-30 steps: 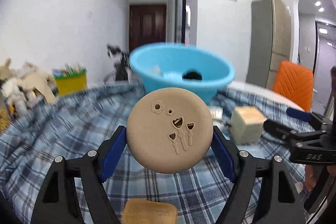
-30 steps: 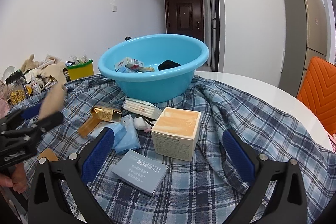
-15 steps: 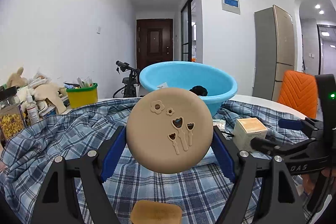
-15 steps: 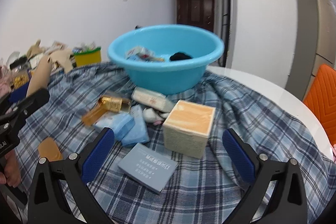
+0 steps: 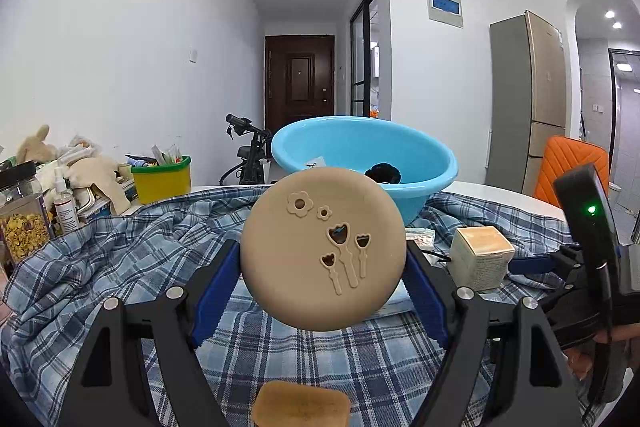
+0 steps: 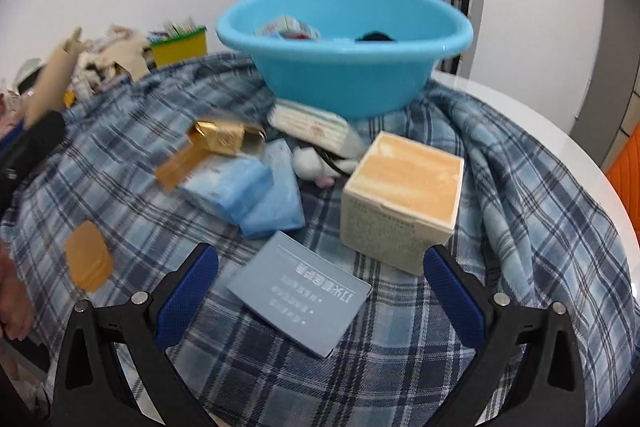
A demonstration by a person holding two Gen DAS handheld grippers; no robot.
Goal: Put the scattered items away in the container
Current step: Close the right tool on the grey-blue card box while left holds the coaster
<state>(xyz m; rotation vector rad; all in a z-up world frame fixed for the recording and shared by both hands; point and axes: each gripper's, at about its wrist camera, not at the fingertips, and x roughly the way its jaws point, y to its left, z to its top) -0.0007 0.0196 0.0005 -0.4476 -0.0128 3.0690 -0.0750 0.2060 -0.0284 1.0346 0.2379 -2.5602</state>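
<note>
My right claw dips toward the clutter, left claw tilts up

My right claw (image 6: 320, 291) has come forward and pitched down: the cream box (image 6: 402, 201) and grey card (image 6: 300, 293) now sit larger, close to its fingers, and its jaws are closing with nothing between them. My left view has lifted, so the blue basin (image 5: 416, 167) sits lower in frame behind the tan disc (image 5: 323, 249).

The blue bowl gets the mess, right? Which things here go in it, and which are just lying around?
For the job:
- blue bowl
- tan round disc, held in the left tongs
- square box
- grey card
- blue packets
- gold wrapper
- orange pad

Just lying about:
- yellow tub
- jar
- plush toys
- orange chair
</note>
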